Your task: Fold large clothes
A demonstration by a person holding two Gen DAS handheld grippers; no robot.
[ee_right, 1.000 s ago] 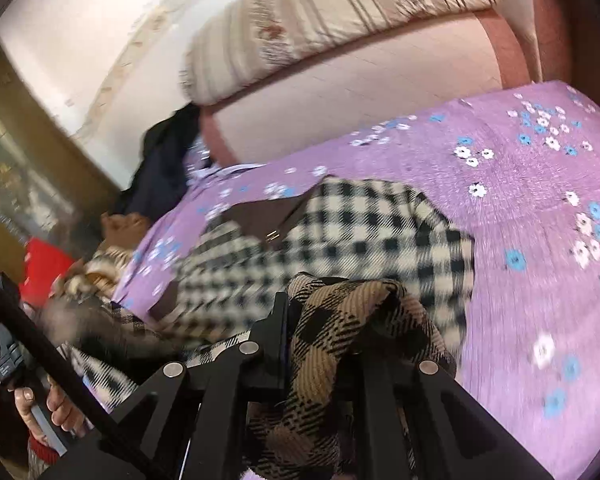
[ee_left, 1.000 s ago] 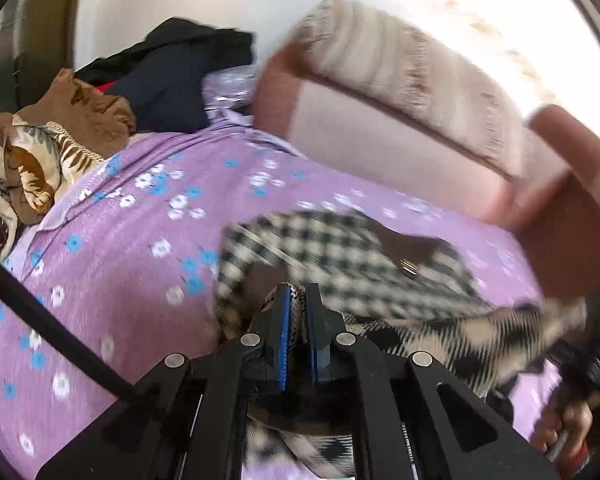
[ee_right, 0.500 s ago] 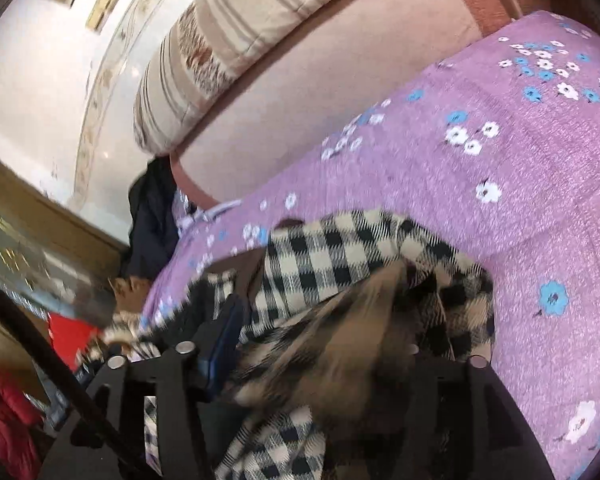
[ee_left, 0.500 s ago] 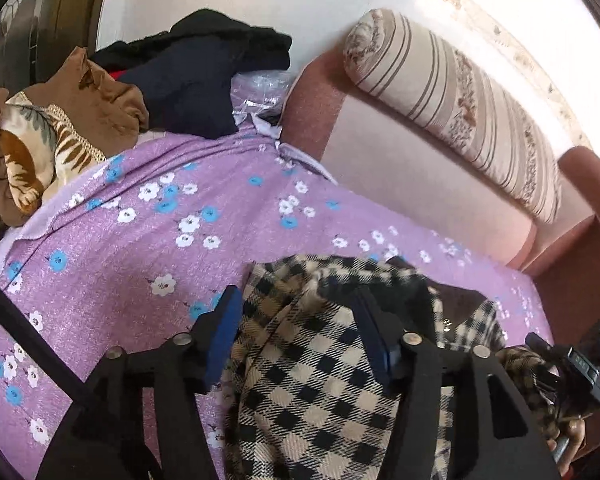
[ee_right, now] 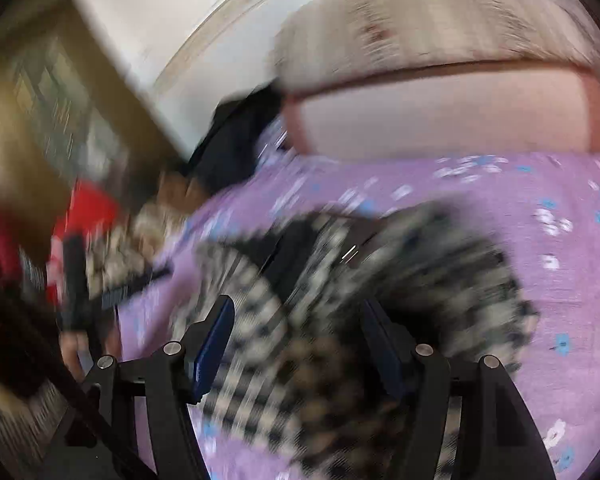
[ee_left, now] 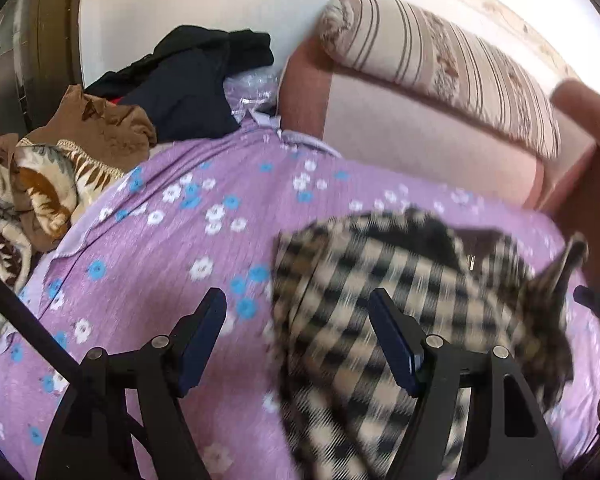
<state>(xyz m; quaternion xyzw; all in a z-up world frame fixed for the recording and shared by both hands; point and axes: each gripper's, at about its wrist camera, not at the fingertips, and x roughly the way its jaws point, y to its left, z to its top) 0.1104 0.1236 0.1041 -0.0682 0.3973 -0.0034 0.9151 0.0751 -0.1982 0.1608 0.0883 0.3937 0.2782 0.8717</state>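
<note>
Purple floral bedsheet (ee_left: 148, 248) carries our checked garment (ee_left: 380, 300), lying bunched right of centre. We hold left gripper (ee_left: 296, 340) and right gripper (ee_right: 300, 344) wide and empty, probably freeing the fold.

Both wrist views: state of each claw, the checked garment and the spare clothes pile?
Left claw: open, holding nothing.
Right claw: open, over the garment.
Checked garment: released, bunched on the purple sheet, blurred.
Clothes pile: unfolded, heaped at the sheet's far left.
</note>
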